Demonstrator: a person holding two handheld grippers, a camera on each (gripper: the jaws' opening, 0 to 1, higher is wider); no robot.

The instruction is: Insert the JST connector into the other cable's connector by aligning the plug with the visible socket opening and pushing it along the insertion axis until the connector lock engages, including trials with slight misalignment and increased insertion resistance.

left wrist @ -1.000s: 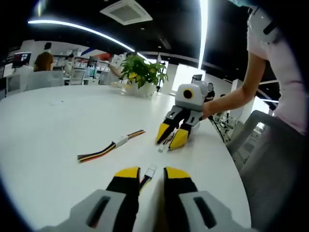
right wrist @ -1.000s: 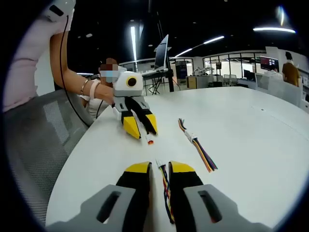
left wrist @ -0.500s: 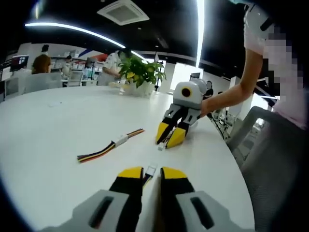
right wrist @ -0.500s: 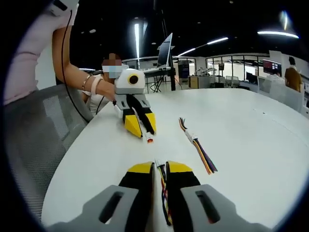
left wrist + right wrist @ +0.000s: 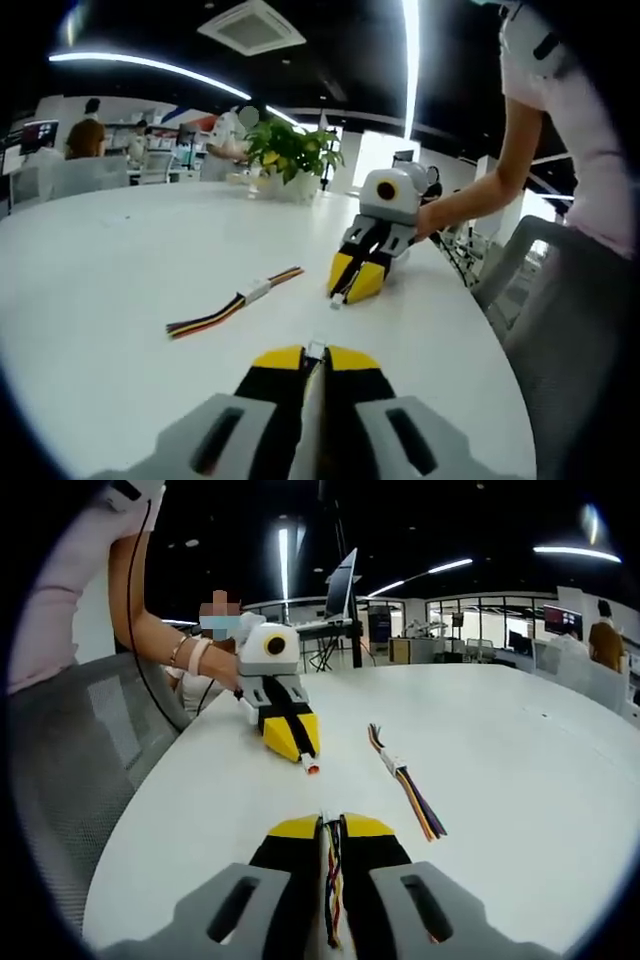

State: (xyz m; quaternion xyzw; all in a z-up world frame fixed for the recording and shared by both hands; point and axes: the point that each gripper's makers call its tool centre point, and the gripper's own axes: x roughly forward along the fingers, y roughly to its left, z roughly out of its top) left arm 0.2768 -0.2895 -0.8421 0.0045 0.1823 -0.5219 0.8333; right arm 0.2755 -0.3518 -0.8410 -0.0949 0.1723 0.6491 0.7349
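A: Which step is depicted?

B: Grasping, judged complete. The left gripper (image 5: 314, 357) is clamped on a cable with a white JST connector (image 5: 315, 349) at its tips; the right gripper (image 5: 331, 826) pinches a multicoloured cable (image 5: 332, 880), its connector (image 5: 325, 818) just ahead.

A: And next?

B: Probably lifting both off the white table (image 5: 110, 260), facing plug to socket. A spare joined cable (image 5: 232, 303) lies apart.

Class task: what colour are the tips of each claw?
Yellow, over black. The right gripper view shows it best on the left claw; the right claw matches.
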